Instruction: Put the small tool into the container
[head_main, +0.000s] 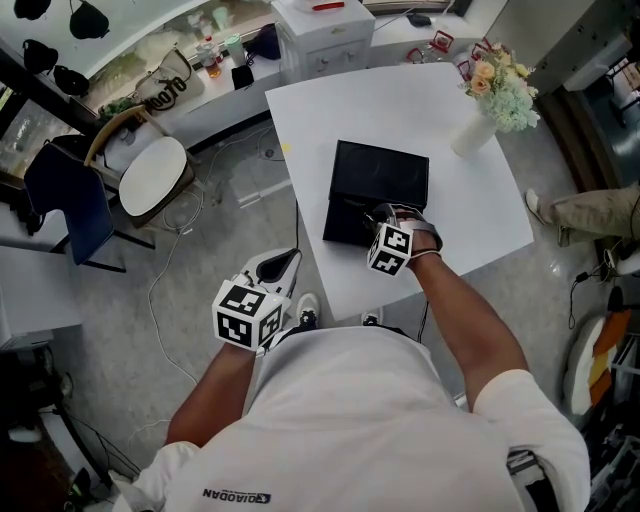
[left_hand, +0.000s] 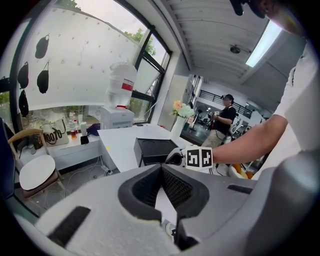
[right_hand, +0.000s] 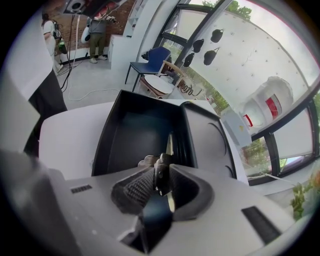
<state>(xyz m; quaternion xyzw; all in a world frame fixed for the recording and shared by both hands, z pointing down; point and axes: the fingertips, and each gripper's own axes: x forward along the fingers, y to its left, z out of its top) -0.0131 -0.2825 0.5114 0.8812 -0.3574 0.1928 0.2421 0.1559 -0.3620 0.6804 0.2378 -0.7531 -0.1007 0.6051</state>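
The container is a black open box (head_main: 380, 172) on the white table (head_main: 400, 100); in the right gripper view its dark inside (right_hand: 132, 137) lies just below my jaws, with its lid (right_hand: 205, 135) beside it. My right gripper (head_main: 378, 216) hangs over the box's near edge, pointing steeply down. The small tool (right_hand: 162, 174), dark-handled with a thin silver blade, stands between the spread jaws of the right gripper (right_hand: 161, 175) and leans on the right one. My left gripper (head_main: 275, 268) is off the table's left edge, over the floor, its tips (left_hand: 161, 169) together and holding nothing.
A white vase of flowers (head_main: 495, 95) stands at the table's far right corner. Left of the table are a round white seat (head_main: 150, 175) and a blue chair (head_main: 70, 200). A white cabinet (head_main: 320, 35) stands behind the table. Cables lie on the floor (head_main: 170, 290).
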